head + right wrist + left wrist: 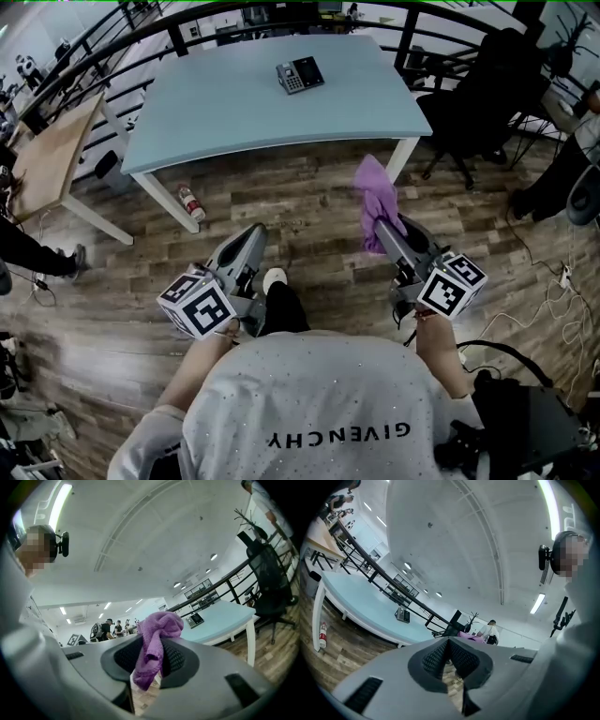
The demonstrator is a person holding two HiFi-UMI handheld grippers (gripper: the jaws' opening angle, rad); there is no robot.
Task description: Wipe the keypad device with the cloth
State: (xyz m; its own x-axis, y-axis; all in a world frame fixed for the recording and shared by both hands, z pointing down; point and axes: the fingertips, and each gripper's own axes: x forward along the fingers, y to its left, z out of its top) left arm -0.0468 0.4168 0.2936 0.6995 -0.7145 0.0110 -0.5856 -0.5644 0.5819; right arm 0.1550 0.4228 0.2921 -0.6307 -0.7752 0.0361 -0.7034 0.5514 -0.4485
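Approach step, judged: the right gripper point(382, 228) was clenched on the purple cloth point(375, 192) and the left gripper point(251, 236) was closed on nothing, both low in frame, well apart from the table point(234, 112). The keypad device point(300, 75) lay at upper centre, its long axis roughly left-right, rising slightly rightward. The next move would call for carrying the cloth forward onto its face.

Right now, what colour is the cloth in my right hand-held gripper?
Purple fabric cloth; right gripper view shows it best.
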